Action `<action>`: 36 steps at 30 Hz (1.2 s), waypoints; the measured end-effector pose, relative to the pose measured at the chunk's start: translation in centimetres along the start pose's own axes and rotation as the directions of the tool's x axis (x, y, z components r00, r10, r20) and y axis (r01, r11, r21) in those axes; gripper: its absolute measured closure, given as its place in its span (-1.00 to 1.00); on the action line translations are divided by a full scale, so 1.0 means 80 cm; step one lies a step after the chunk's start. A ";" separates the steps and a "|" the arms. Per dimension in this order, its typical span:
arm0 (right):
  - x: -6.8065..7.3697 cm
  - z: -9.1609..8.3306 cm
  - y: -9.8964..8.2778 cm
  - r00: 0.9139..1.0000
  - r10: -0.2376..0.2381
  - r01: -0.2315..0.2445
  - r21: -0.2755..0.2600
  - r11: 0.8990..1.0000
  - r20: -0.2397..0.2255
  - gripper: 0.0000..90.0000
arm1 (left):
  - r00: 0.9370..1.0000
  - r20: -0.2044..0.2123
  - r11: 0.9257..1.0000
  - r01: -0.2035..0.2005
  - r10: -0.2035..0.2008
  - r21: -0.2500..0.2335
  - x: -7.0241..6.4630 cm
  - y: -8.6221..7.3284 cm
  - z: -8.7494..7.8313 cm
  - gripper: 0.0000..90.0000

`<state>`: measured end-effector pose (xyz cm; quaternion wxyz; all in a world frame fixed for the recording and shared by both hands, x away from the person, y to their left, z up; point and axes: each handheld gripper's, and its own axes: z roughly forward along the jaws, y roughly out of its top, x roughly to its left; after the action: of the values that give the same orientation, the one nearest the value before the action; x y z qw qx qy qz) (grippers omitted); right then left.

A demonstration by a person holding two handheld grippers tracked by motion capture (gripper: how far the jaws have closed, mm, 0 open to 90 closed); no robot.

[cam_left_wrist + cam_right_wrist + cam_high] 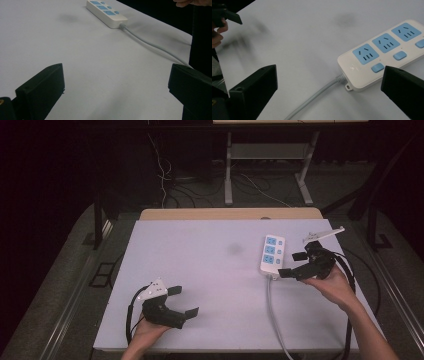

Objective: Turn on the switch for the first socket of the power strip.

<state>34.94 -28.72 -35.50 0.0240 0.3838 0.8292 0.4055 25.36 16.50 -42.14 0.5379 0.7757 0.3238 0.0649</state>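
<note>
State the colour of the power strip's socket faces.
Light blue on a white power strip, clearest in the right gripper view.

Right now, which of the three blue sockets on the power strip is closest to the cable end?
The socket directly beside the grey cable exit on the power strip; the other two lie further along, away from the right claw.

The wide white table point(200, 270) lies bare across its left and middle — plenty of room to pass. On the right a white three-socket power strip with blue faces point(272, 255) and its grey cable point(274, 312), running to the near edge, stand in the way.
</note>
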 end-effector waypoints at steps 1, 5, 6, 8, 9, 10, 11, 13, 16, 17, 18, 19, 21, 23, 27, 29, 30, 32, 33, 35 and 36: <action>-0.001 0.000 0.001 1.000 0.002 -0.002 0.002 1.000 0.002 -1.00 | 1.000 0.000 1.000 -0.001 0.001 0.000 0.000 0.000 0.000 -1.00; -0.004 0.001 0.005 1.000 0.000 0.000 0.010 1.000 0.012 -1.00 | 1.000 0.001 1.000 -0.001 0.001 0.001 0.000 0.000 0.000 -1.00; -0.006 0.001 0.009 1.000 -0.005 0.004 0.013 1.000 0.022 -1.00 | 1.000 0.004 1.000 -0.002 0.002 0.000 0.000 0.000 0.000 -1.00; -0.007 0.001 0.010 1.000 -0.006 0.006 0.013 1.000 0.024 -1.00 | 1.000 0.005 1.000 -0.003 0.003 0.001 0.000 0.000 0.000 -1.00; -0.008 0.001 0.012 1.000 -0.005 0.005 0.016 1.000 0.027 -1.00 | 1.000 0.006 1.000 -0.002 0.002 0.002 0.000 0.000 0.001 -1.00; -0.010 0.001 0.017 0.999 -0.007 0.007 0.018 1.000 0.031 -1.00 | 1.000 0.007 1.000 -0.003 0.003 0.004 0.000 0.000 0.001 -1.00; -0.010 0.001 0.017 0.999 -0.007 0.007 0.018 1.000 0.031 -1.00 | 1.000 0.007 1.000 -0.003 0.003 0.004 0.000 0.000 0.001 -1.00; -0.013 0.001 0.023 0.999 -0.007 0.006 0.019 1.000 0.034 -1.00 | 1.000 0.007 1.000 -0.003 0.003 0.004 0.000 0.000 0.001 -1.00; -0.015 0.002 0.030 0.999 -0.010 0.008 0.028 1.000 0.040 -1.00 | 1.000 0.007 1.000 -0.003 0.003 0.005 0.000 0.000 0.001 -1.00; -0.015 0.003 0.033 0.999 -0.010 0.009 0.029 1.000 0.042 -0.99 | 1.000 0.007 1.000 -0.003 0.003 0.005 0.000 0.000 0.001 -1.00; -0.015 0.003 0.033 0.999 -0.010 0.009 0.029 1.000 0.042 -0.99 | 1.000 0.006 1.000 -0.004 0.004 0.005 0.000 0.000 0.001 -1.00; -0.016 0.003 0.035 0.999 -0.012 0.011 0.029 1.000 0.043 -0.99 | 1.000 0.007 1.000 -0.002 0.002 0.005 0.000 0.000 0.001 -1.00; -0.019 0.004 0.041 0.999 -0.009 0.008 0.032 0.999 0.048 -0.99 | 1.000 0.008 1.000 -0.003 0.003 0.006 0.000 0.000 0.001 -1.00; -0.022 0.005 0.044 0.999 -0.006 0.004 0.038 0.999 0.053 -1.00 | 1.000 0.008 1.000 -0.004 0.004 0.006 0.000 0.000 0.002 -1.00; -0.028 0.008 0.049 0.998 0.007 -0.009 0.042 0.999 0.057 -1.00 | 1.000 0.008 1.000 -0.003 0.003 0.007 0.000 0.000 0.002 -1.00; -0.031 0.010 0.051 0.998 0.010 -0.013 0.045 0.999 0.058 -1.00 | 1.000 0.008 1.000 -0.003 0.003 0.007 0.000 0.000 0.002 -1.00; -0.033 0.011 0.051 0.998 0.010 -0.013 0.044 0.999 0.059 -1.00 | 1.000 0.008 1.000 -0.004 0.004 0.008 0.000 0.000 0.002 -1.00; -0.035 0.013 0.052 0.998 0.013 -0.016 0.044 0.999 0.059 -1.00 | 1.000 0.008 1.000 -0.003 0.003 0.008 0.000 0.000 0.002 -1.00; -0.036 0.014 0.053 0.998 0.016 -0.019 0.044 0.999 0.058 -1.00 | 1.000 0.008 1.000 -0.004 0.004 0.008 0.000 0.000 0.002 -1.00; -0.038 0.016 0.053 0.998 0.018 -0.020 0.042 0.999 0.058 -1.00 | 1.000 0.008 1.000 -0.004 0.004 0.009 0.000 0.000 0.002 -1.00; -0.039 0.017 0.053 0.998 0.019 -0.021 0.040 0.999 0.058 -0.99 | 1.000 0.008 1.000 -0.004 0.004 0.009 0.000 0.000 0.002 -1.00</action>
<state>40.28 -28.29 -34.31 0.0359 0.4040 0.8325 0.3775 25.43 16.40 -42.22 0.5355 0.7790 0.3203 0.0617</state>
